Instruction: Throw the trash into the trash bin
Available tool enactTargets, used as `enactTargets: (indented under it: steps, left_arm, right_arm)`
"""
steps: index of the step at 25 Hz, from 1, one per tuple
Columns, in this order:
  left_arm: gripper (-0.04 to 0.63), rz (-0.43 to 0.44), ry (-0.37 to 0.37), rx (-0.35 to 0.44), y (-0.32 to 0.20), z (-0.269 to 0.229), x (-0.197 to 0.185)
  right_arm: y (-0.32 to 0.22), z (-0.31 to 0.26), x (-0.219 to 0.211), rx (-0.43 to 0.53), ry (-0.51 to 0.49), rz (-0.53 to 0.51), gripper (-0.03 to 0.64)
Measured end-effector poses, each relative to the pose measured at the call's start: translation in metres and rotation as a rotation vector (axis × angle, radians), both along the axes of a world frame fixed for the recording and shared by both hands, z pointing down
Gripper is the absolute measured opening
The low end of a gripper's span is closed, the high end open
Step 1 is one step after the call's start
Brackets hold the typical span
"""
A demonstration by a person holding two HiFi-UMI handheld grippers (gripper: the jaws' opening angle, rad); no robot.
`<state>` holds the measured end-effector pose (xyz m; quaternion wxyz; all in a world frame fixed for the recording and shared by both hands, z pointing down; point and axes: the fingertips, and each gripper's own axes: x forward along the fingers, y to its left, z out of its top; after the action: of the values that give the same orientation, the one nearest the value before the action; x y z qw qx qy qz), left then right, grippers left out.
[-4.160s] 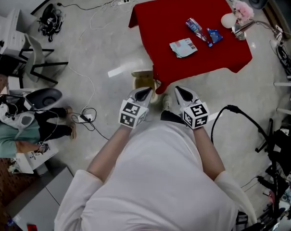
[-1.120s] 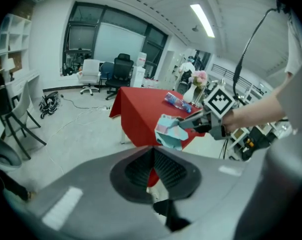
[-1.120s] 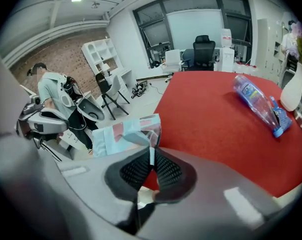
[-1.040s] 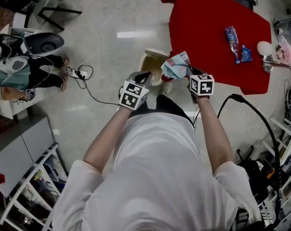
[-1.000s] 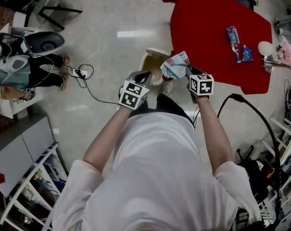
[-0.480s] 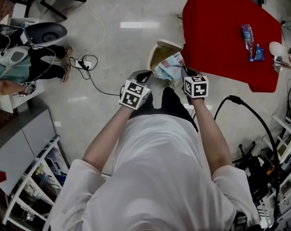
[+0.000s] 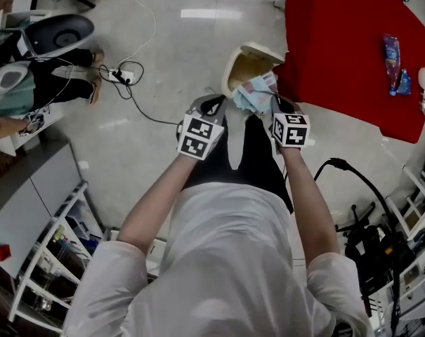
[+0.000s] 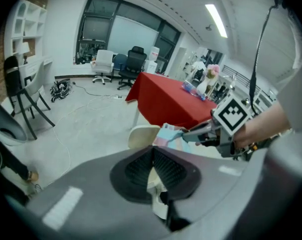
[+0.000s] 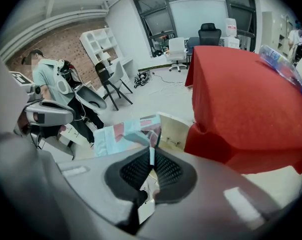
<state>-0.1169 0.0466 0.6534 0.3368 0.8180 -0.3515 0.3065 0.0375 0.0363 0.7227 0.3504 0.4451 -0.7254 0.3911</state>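
Note:
A crumpled pale blue and pink wrapper [image 7: 253, 95] hangs over the near rim of the cream trash bin [image 7: 234, 63], which stands on the floor beside the red table [image 7: 352, 41]. My right gripper [image 7: 272, 105] is shut on the wrapper's edge. In the right gripper view the wrapper [image 9: 122, 134] spreads left of the right gripper [image 9: 151, 155], with the bin [image 9: 174, 130] just behind. My left gripper [image 7: 213, 105] is shut and holds nothing, left of the wrapper. The left gripper view shows the left gripper [image 8: 151, 151], the bin [image 8: 141, 135] and the wrapper [image 8: 166, 134].
A plastic bottle [image 7: 393, 51] and a blue packet [image 7: 404, 83] lie on the red table. A seated person [image 7: 15, 93] is at the far left, next to a power strip with cables [image 7: 124, 76]. A black cable [image 7: 345, 166] arches at the right; shelving [image 7: 50, 258] stands at the lower left.
The wrapper, which lay on the table four seconds ago, is held in my right gripper. Over the last second both grippers came down toward the bin, the wrapper with them.

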Motion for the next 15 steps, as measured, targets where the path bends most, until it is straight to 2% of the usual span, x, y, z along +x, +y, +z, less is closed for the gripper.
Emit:
enactTargets:
  steps: [7,15]
  left_arm:
    - [0.005,-0.032,-0.02,-0.036,0.006,0.066,-0.005]
    - [0.005,-0.019,-0.035,-0.039,0.001,0.125,0.001]
  right_arm:
    - [-0.003,0.075,-0.006,-0.028,0.019,0.019,0.005]
    - [-0.006,0.158,-0.005,-0.059,0.062,0.032,0.005]
